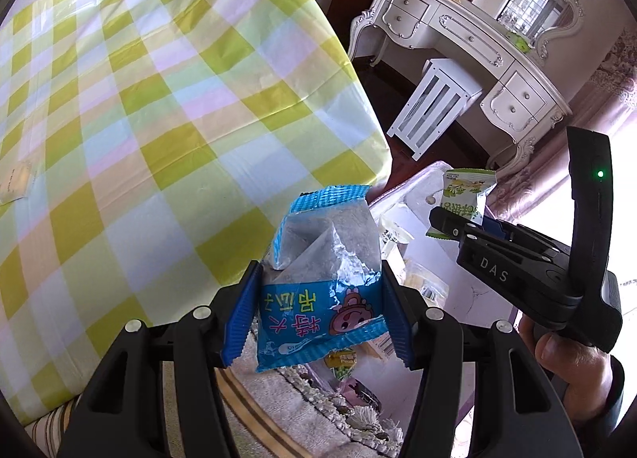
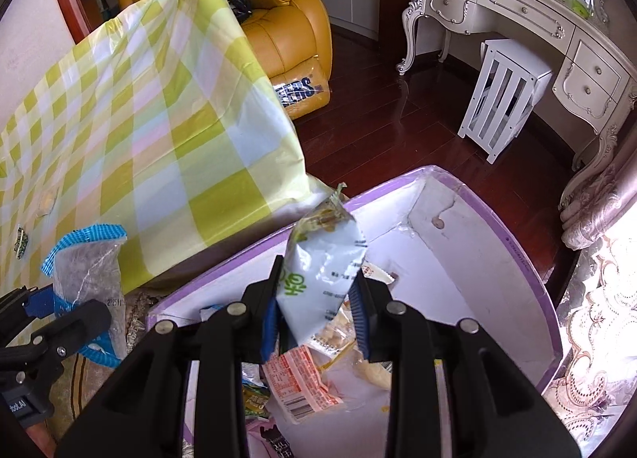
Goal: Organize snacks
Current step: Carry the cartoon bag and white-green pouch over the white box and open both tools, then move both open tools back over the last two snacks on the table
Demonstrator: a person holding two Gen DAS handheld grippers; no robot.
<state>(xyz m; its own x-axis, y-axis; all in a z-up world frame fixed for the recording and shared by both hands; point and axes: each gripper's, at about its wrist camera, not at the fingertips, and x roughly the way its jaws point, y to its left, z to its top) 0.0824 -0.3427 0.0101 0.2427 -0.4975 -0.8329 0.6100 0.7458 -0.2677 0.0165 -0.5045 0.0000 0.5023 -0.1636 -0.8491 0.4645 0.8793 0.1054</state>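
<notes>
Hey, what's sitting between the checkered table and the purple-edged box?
In the right wrist view, only a strip of fringed rug shows between the checkered table and the purple-edged box; the blue packet hangs over it.

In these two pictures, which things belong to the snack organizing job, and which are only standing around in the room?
Part of the job:
- blue snack packet, held in the left gripper
- green-and-white snack packet, held in the right gripper
- purple-rimmed box with other snacks inside
- checkered table

Just there:
- yellow armchair
- white dressing table
- white stool
</notes>
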